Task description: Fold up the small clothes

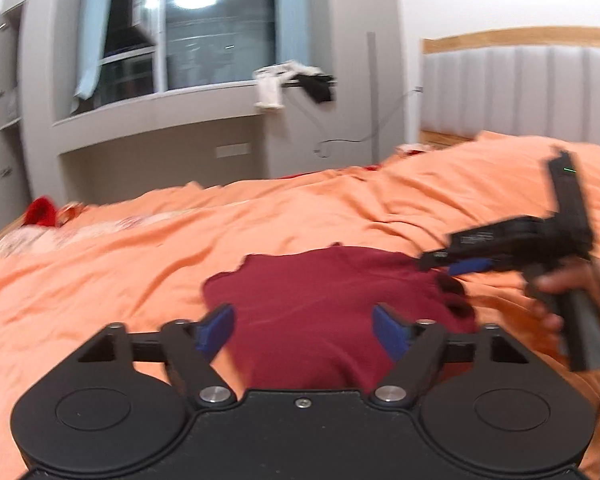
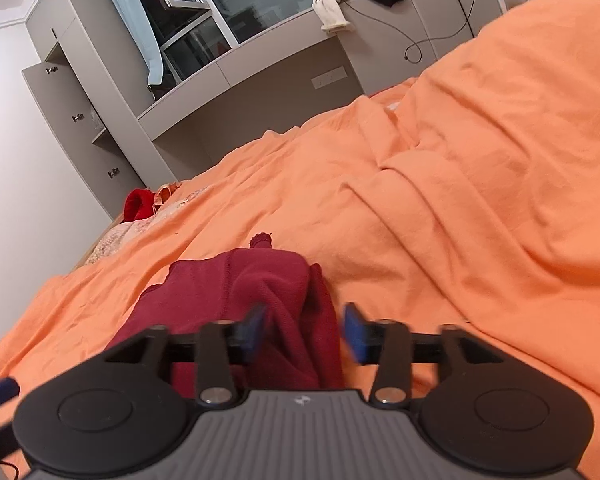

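Note:
A small dark red garment [image 1: 324, 304] lies on the orange bedspread [image 1: 140, 248]. My left gripper [image 1: 304, 330] is open, its blue pads either side of the garment's near part, just above it. In the left wrist view my right gripper [image 1: 460, 266] is at the garment's right edge, blurred, held by a hand [image 1: 568, 284]. In the right wrist view the garment [image 2: 260, 292] is bunched in folds, and my right gripper [image 2: 306, 330] is open with a raised fold between its blue pads.
Orange bedspread [image 2: 460, 200] is rumpled into ridges at the right. A red item [image 2: 138, 202] lies at the bed's far left edge. A grey window bench [image 1: 160, 120] with clothes [image 1: 292, 80] and a padded headboard [image 1: 520, 92] stand behind.

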The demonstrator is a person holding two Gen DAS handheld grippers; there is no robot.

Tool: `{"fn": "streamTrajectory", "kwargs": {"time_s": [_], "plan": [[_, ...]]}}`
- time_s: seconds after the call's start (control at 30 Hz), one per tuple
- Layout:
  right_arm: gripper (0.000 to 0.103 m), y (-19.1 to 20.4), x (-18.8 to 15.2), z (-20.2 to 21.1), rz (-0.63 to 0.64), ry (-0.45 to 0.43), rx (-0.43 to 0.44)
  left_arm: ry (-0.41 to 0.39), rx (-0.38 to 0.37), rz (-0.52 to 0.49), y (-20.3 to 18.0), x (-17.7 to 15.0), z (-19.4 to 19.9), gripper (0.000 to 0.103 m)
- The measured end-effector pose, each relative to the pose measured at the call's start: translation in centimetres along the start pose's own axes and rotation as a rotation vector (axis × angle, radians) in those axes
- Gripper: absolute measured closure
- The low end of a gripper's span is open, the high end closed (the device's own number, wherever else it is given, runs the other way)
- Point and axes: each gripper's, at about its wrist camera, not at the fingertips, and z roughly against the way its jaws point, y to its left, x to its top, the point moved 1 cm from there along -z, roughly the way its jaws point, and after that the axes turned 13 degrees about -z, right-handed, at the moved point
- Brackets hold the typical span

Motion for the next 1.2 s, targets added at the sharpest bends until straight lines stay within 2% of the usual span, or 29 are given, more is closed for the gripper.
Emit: {"fn": "streamTrajectory", "kwargs": {"time_s": [0.23, 0.37, 0.47, 0.67, 0.7, 0.8, 0.87, 1.0, 1.1, 1.2], "plan": [[0.038, 0.4, -1.1, 4.2, 0.061, 0.007, 0.071, 0.020, 0.022, 0.169, 3.8, -2.4, -1.2, 0.013], [0.038, 1.6, -3.0, 6.4, 0.176, 0.038, 0.137, 0.030, 0.014, 0.281, 5.6, -4.1, -1.8, 0.006], [0.046, 3.0, -5.3, 7.5, 0.298, 0.084, 0.177, 0.039, -0.006, 0.326, 6.2, -4.6, -2.1, 0.005], [0.056, 5.2, -8.8, 8.2, 0.455, 0.158, 0.225, 0.047, -0.014, 0.337, 6.0, -5.1, -2.6, 0.003], [0.062, 5.5, -9.3, 7.9, 0.468, 0.174, 0.222, 0.047, -0.014, 0.334, 5.9, -5.1, -2.6, 0.003], [0.088, 6.1, -10.2, 6.9, 0.502, 0.173, 0.169, 0.047, -0.014, 0.331, 5.8, -5.2, -2.5, 0.002], [0.093, 6.3, -10.3, 6.9, 0.519, 0.153, 0.154, 0.050, -0.017, 0.331, 5.8, -5.2, -2.5, 0.002], [0.095, 7.2, -9.5, 9.1, 0.584, 0.060, 0.121, 0.066, -0.028, 0.321, 5.5, -5.3, -2.9, 0.002], [0.096, 7.4, -8.8, 9.4, 0.592, 0.050, 0.112, 0.092, -0.036, 0.288, 4.9, -5.4, -3.3, 0.003], [0.096, 7.1, -9.0, 8.8, 0.615, 0.092, 0.085, 0.111, -0.030, 0.258, 4.5, -5.6, -3.6, 0.003]]}}
